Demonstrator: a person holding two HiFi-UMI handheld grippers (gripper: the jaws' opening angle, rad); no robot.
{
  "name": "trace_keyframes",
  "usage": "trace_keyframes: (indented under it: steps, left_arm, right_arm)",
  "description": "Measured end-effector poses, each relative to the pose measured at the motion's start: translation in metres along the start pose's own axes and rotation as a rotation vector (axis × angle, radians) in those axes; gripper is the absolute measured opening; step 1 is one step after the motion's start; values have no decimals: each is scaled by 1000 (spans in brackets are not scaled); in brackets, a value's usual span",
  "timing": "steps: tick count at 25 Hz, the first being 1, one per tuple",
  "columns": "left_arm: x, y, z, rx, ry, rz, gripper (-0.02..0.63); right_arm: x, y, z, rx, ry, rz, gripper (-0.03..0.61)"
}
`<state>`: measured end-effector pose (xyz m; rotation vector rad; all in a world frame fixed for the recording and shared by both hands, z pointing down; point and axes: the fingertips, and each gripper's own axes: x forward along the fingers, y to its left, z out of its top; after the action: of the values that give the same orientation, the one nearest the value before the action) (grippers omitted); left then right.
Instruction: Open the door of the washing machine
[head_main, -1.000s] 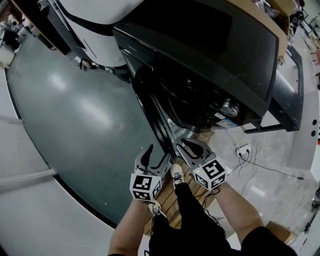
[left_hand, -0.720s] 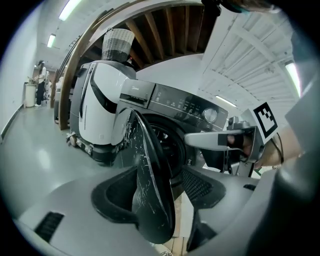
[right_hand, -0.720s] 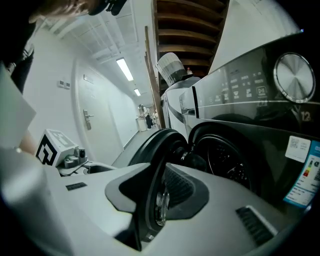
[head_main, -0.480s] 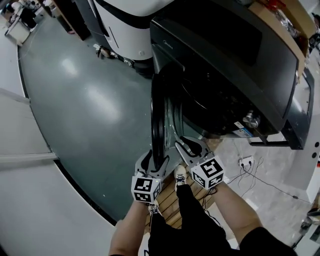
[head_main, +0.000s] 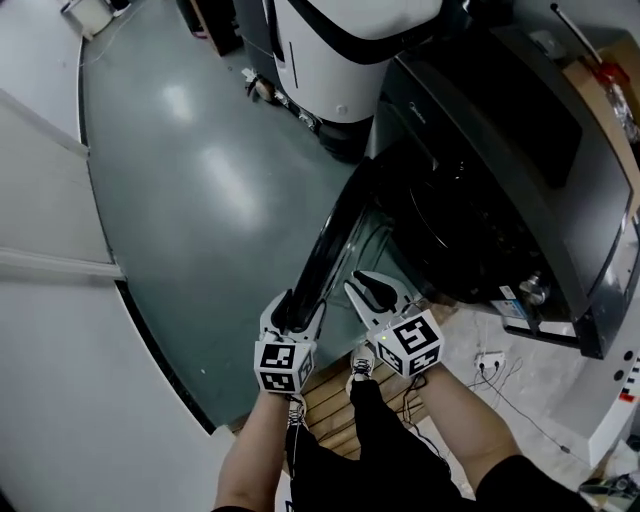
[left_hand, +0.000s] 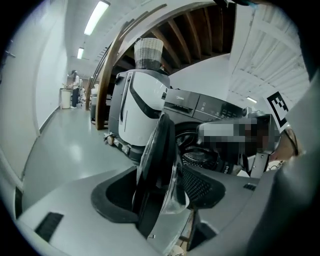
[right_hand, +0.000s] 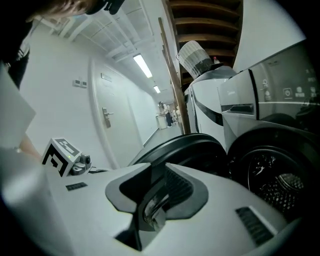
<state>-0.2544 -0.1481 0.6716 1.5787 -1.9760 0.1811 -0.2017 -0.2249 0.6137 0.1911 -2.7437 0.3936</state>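
One round black door (head_main: 335, 235) stands swung well out from the front of the dark washing machine (head_main: 520, 150). We see it almost edge-on, its hinged side at the machine's front and its free edge nearest the person. Behind it, the drum opening (head_main: 455, 235) is uncovered.

The left gripper (head_main: 297, 312) is clamped on the door's free edge, with one jaw on the outer face and the other on the inner glass side. The right gripper (head_main: 372, 292) sits just beside it, on the door's inner side. Its jaws stand close together around a dark, shiny-edged piece that appears to be part of the door's rim, though we cannot be certain.

A white appliance (head_main: 340, 40) stands just beside the washing machine on the grey-green floor (head_main: 190, 190). Wooden slats (head_main: 335, 395) lie under the person's shoes.
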Motion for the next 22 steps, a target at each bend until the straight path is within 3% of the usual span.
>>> trace_keyframes:
  steps: [6,10,22]
  left_arm:
    - [-2,41,16,-16,-21,122,282]
    - [-3,61,29,-17,-22,178,282]
    - [-31,87,54,-8,-46,241,284]
  right_arm:
    - [35,17,13,-47,26,87,92]
    - [50,24,16,-53,47,99,92]
    - [63,42,39,-27,30,96,84]
